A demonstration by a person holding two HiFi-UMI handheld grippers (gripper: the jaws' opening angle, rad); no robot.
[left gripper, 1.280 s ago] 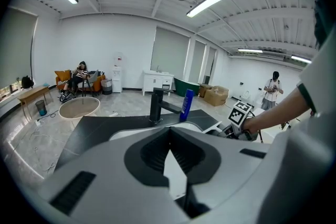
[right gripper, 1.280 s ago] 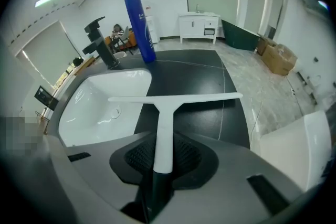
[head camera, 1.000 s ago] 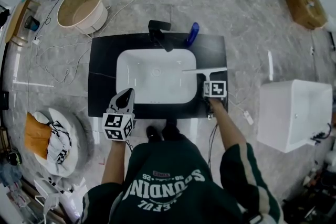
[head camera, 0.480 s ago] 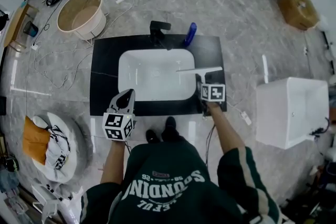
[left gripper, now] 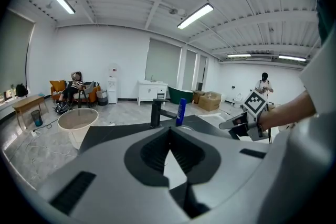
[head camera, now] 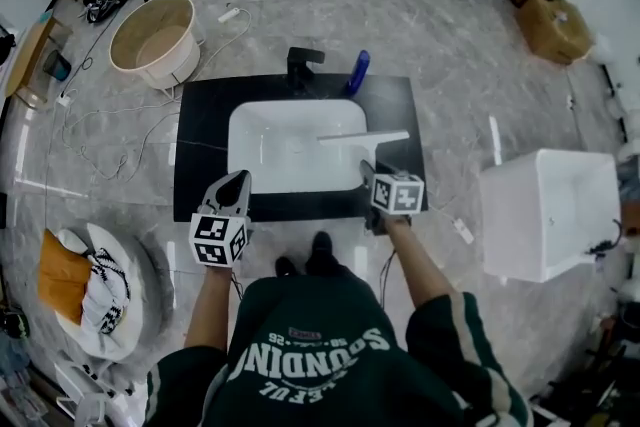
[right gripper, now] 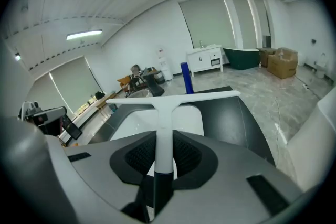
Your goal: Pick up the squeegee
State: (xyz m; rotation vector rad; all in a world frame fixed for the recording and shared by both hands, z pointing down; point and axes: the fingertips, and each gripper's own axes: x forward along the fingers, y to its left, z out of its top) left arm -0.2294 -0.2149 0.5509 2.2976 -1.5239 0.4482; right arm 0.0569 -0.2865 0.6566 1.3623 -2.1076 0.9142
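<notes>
Your right gripper [right gripper: 161, 150] was clenched on the squeegee [right gripper: 173, 100] at its white handle. The handle ran straight ahead along the jaws, and the blade lay crosswise just beyond them, above the white basin [right gripper: 191, 119]. Your left gripper [left gripper: 169, 136], closed on nothing, sat well off to the side. The handle's dark rear end was cut off, and you couldn't tell how far the blade cleared the basin.

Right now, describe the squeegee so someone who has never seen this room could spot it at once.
Find the black countertop with the white sink on the grey floor. Over the sink's right edge, the right gripper holds the squeegee by its handle between its jaws. It is the only white T-shaped tool, unlike the blue bottle and black faucet behind the basin.
</notes>
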